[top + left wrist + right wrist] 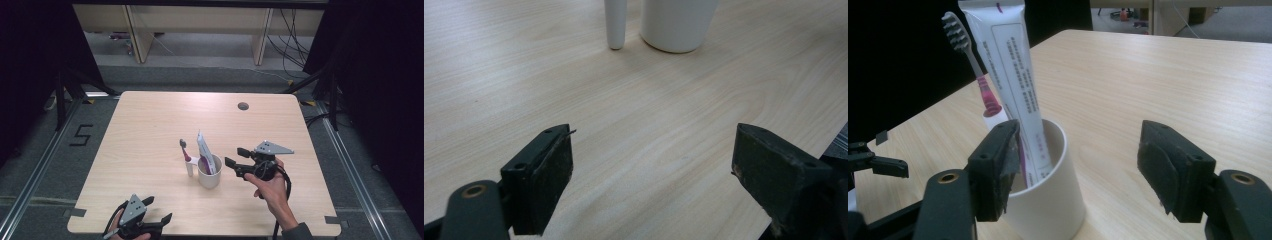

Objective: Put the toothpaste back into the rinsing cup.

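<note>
A white cup [210,172] stands a little right of the centre of the light wooden table [150,130], with a toothpaste tube [205,150] standing in it, long axis nearly upright and its flat crimped end up, tipped slightly toward 11 o'clock in the high view. Just beside the cup at its 9 o'clock stands a toothbrush [186,155] with a white handle, pink neck and bristled head on top, also nearly upright; whether it touches the cup cannot be told. The right gripper [234,157] sits at the cup's 3 o'clock, near it, jaws spread apart and empty, pointing at the cup; in the right gripper view the cup [1048,200] sits just behind its left jaw. The left gripper [159,210] rests at the table's near edge around 7 o'clock from the cup, well apart, jaws wide and empty. A round cable hole [243,106] lies near the far edge; beyond are grey floor, pale furniture and dark curtains.
</note>
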